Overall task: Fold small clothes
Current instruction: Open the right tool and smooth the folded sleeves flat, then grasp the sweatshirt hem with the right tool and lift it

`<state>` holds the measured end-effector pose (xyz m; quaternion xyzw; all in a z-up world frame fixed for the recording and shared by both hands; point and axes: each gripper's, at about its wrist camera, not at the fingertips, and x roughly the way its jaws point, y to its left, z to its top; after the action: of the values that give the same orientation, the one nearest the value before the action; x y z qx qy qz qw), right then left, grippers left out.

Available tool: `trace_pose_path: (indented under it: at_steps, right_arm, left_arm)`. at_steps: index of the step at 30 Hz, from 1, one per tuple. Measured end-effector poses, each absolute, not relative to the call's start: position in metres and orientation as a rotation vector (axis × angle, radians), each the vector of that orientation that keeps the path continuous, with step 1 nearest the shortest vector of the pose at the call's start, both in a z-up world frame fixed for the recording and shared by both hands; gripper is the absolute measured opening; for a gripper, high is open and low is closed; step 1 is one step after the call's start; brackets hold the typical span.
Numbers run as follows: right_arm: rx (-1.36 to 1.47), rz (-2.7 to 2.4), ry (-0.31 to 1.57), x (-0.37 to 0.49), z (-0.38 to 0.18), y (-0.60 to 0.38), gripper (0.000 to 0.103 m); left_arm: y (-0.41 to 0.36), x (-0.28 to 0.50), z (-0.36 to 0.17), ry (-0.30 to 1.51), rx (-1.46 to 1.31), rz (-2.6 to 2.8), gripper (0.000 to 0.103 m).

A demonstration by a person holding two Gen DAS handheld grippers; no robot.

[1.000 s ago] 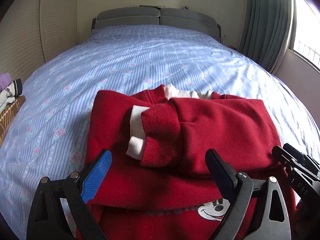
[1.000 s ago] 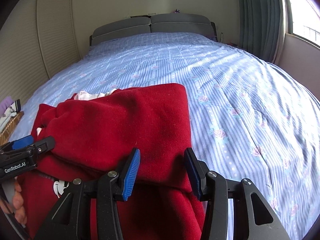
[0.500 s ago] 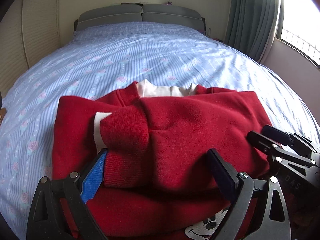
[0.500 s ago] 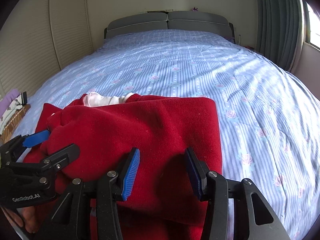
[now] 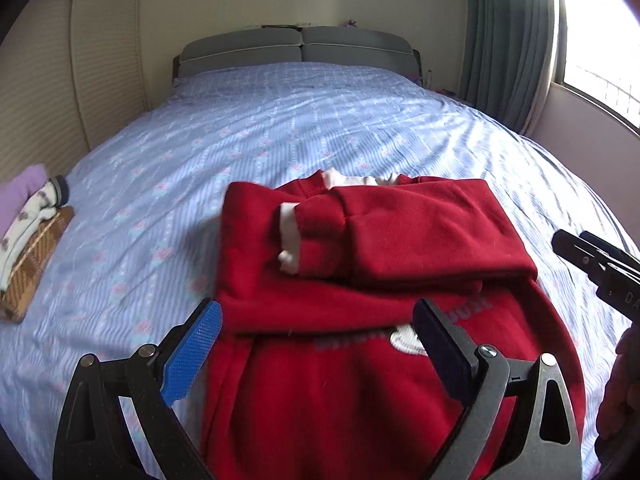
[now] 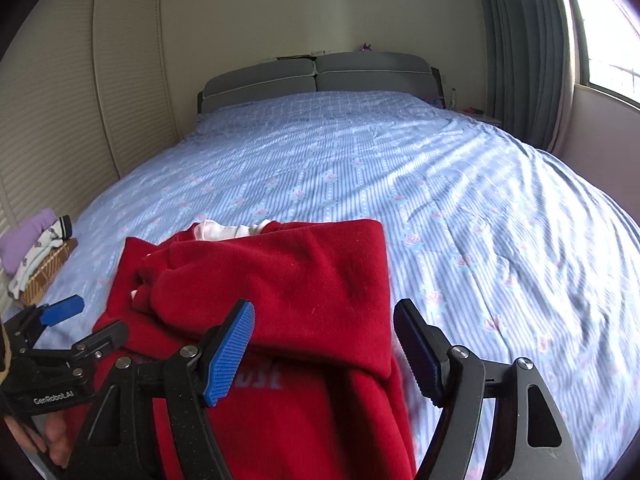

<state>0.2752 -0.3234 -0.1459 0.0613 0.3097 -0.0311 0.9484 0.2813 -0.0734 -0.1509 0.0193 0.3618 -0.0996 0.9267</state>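
A small red sweatshirt [image 5: 352, 320] with a white collar and white cuff lining lies on the blue bed, both sleeves folded across its chest. It also shows in the right wrist view [image 6: 288, 300]. My left gripper [image 5: 320, 344] is open and empty, above the garment's lower half. My right gripper [image 6: 324, 348] is open and empty, over the right side of the sweatshirt. The right gripper shows at the right edge of the left wrist view [image 5: 592, 264]; the left gripper shows at the left of the right wrist view [image 6: 72, 328].
The bed [image 6: 400, 168] has a blue floral cover and a grey headboard [image 5: 296, 48]. A stack of folded clothes on a woven basket [image 5: 32, 224] sits at the bed's left edge. Curtains and a window are at the right, closet doors at the left.
Both grippers have pulled back and up from the sweatshirt, so more of its lower half and printed front shows. The folded sleeves stay in place.
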Motion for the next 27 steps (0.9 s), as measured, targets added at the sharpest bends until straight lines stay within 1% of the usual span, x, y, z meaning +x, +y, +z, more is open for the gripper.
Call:
trace_pose_path:
  at_steps: [3, 8, 17, 20, 23, 25, 26, 27]
  right_arm:
    - [0.193, -0.102, 0.635, 0.227, -0.143, -0.323, 0.074]
    - [0.258, -0.146, 0.682, 0.16, -0.15, -0.316, 0.074]
    - [0.291, -0.216, 0.698, 0.09, -0.162, -0.322, 0.074]
    - [0.287, -0.253, 0.711, 0.079, -0.173, -0.326, 0.074]
    - [0.298, -0.275, 0.738, 0.075, -0.183, -0.331, 0.074]
    - [0.3, -0.285, 0.75, 0.072, -0.189, -0.333, 0.074]
    - [0.294, -0.29, 0.756, 0.073, -0.192, -0.332, 0.074]
    - [0.287, -0.295, 0.761, 0.072, -0.194, -0.332, 0.074]
  left_arm:
    - [-0.046, 0.232, -0.143, 0.709, -0.042, -0.15, 0.098]
    - [-0.023, 0.167, -0.144, 0.702, -0.037, -0.092, 0.098]
    - [0.005, 0.102, -0.166, 0.693, -0.117, -0.007, 0.096]
    - [0.001, 0.098, -0.177, 0.724, -0.122, -0.028, 0.093]
    - [-0.003, 0.099, -0.188, 0.752, -0.126, -0.043, 0.088]
    - [-0.004, 0.1, -0.197, 0.774, -0.141, -0.044, 0.087]
    - [-0.003, 0.102, -0.202, 0.787, -0.152, -0.046, 0.084]
    - [-0.003, 0.103, -0.207, 0.799, -0.16, -0.045, 0.076]
